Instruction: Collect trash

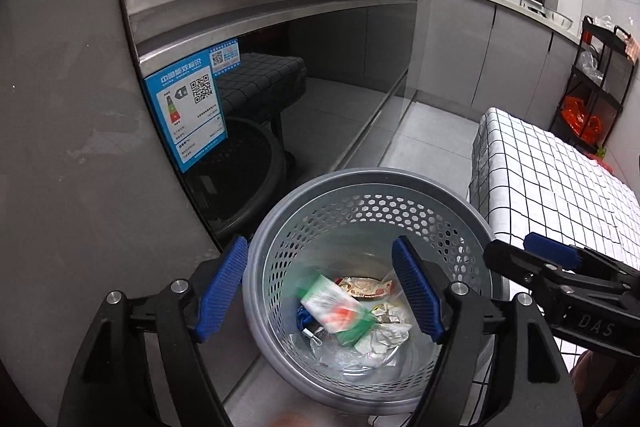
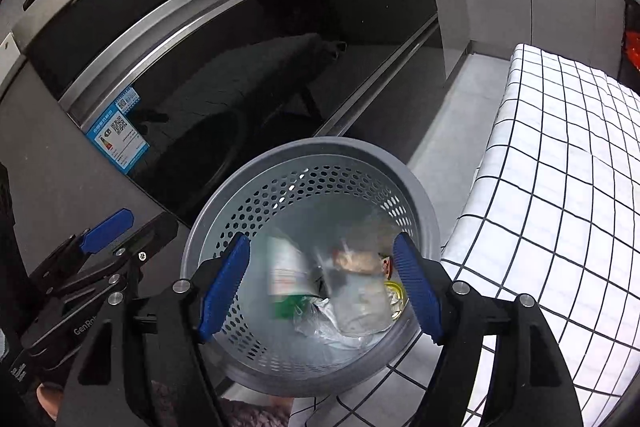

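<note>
Blue-padded jaws of both grippers point(image 1: 320, 291) point(image 2: 322, 291) gape wide, empty, above the trash basket point(image 1: 280, 211).

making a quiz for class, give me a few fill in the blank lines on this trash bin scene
1. The grey bin has walls pierced with ____ holes.
2. Both the left gripper and the right gripper are ____, holding nothing.
3. The cloth beside the bin is white with a black ____ pattern.
4. The energy label on the dark oven door is ____.

Missing words: hexagonal; open; grid; blue
</note>
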Demonstrator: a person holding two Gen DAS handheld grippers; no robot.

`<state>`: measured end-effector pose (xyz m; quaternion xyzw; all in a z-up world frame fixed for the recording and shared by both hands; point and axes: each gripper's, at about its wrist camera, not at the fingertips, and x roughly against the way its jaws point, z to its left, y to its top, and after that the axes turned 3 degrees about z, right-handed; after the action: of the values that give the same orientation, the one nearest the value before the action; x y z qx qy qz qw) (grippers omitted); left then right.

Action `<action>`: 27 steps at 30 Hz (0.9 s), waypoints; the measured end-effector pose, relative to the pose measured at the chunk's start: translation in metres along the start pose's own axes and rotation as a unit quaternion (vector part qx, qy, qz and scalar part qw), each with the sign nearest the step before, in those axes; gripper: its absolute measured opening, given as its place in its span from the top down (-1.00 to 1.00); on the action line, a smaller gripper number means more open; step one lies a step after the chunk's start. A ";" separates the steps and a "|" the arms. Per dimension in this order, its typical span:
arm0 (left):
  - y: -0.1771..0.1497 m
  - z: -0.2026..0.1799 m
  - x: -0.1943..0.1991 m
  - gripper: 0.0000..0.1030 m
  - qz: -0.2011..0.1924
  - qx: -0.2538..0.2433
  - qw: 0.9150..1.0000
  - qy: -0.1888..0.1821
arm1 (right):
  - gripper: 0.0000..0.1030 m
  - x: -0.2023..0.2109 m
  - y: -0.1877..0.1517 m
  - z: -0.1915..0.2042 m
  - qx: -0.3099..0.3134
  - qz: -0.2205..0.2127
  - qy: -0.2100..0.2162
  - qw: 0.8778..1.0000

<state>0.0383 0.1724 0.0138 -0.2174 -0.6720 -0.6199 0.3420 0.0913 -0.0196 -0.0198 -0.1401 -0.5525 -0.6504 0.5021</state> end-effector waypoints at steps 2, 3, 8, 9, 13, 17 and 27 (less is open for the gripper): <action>0.000 0.000 0.000 -0.42 0.000 0.000 1.000 0.002 | -0.38 0.001 0.000 -0.001 -0.003 -0.001 0.000 1.000; 0.000 0.001 0.001 -0.42 -0.001 0.000 1.000 0.002 | -0.38 0.001 0.000 -0.001 -0.003 -0.002 -0.001 1.000; -0.001 0.000 0.004 -0.45 -0.008 -0.001 1.000 0.003 | -0.38 0.006 -0.004 -0.001 -0.004 -0.007 -0.007 1.000; -0.001 0.000 0.005 -0.46 -0.009 -0.001 1.000 0.003 | -0.38 0.008 -0.005 -0.001 -0.003 -0.009 -0.009 1.000; -0.004 -0.001 0.009 -0.46 -0.015 -0.003 1.000 0.004 | -0.38 0.012 -0.007 0.000 -0.001 -0.017 -0.017 1.000; -0.005 -0.001 0.013 -0.46 -0.022 -0.004 1.000 0.006 | -0.38 0.016 -0.012 0.003 0.001 -0.022 -0.023 0.999; -0.007 0.000 0.021 -0.55 -0.037 -0.003 0.999 0.011 | -0.38 0.025 -0.022 0.009 0.002 -0.039 -0.039 0.998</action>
<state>0.0192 0.1684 0.0247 -0.1863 -0.6740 -0.6364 0.3255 0.0588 -0.0266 -0.0105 -0.1429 -0.5785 -0.6620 0.4547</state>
